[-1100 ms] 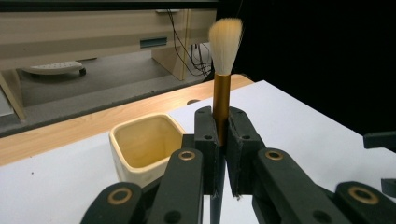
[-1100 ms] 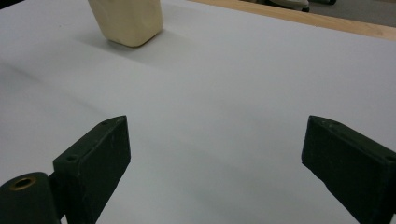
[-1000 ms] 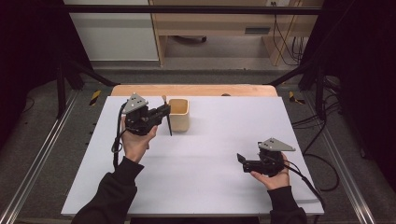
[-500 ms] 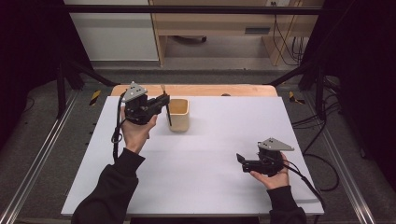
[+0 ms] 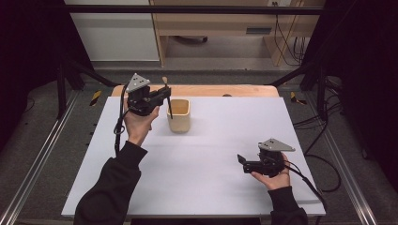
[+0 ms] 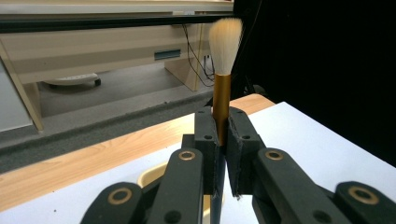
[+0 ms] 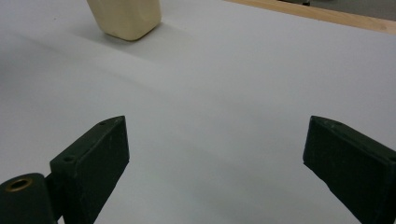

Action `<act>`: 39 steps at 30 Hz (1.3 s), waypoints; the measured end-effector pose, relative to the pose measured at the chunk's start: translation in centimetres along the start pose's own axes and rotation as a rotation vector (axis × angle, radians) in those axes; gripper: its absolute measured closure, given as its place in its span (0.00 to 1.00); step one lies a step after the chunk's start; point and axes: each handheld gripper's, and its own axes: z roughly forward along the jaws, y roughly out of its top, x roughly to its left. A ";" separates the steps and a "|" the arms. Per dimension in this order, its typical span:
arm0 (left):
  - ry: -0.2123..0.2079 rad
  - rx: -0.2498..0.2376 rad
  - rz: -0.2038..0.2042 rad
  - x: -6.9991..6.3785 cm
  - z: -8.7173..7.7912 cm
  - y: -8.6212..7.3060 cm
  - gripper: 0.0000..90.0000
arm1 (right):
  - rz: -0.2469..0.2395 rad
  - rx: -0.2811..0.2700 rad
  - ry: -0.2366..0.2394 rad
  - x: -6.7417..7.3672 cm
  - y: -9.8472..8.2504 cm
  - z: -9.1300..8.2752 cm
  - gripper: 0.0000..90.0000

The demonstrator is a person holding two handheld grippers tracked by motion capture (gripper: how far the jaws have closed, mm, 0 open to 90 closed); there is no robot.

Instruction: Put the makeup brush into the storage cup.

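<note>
Two grippers are at work over the white table. In the high view the left gripper sits at about eleven o'clock from the table's middle, held up by the left hand, with its jaws pointing toward three o'clock. The jaws are closed tight on a brush, which stands nearly upright between them: the pale bristle tuft points to twelve o'clock above the jaws, and the dark thin handle hangs down toward six o'clock below them. The left gripper view shows the same grip from behind, with the left gripper pinching the brush on its gold ferrule, just below the white bristles, both pads pressed against it.

Right beside the jaws, at about four o'clock from them in the high view, stands a cream cup, open side up. The lower end of the brush handle shows in front of the cup's mouth; whether it touches the rim or wall I cannot tell. In the left gripper view the cup peeks out below the jaws at seven o'clock.

Down at five o'clock on the table, well apart from the brush, the right gripper rests low in the right hand. In the right gripper view its jaws spread wide with nothing between them, and the cup lies far off at eleven o'clock.
</note>
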 end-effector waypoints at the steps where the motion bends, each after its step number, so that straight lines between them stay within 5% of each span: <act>1: 0.006 -0.001 -0.001 0.3 0.3 0.2 0.93 | 0.001 -0.001 0.001 0.0 0.0 0.0 0.08; 15: 0.026 -0.005 -0.002 1.2 2.3 0.8 0.93 | -0.004 -0.005 0.000 0.0 0.0 0.1 0.08; 39: 0.076 0.026 0.002 3.2 5.1 -1.6 0.93 | -0.014 -0.007 0.000 0.0 0.0 0.1 0.08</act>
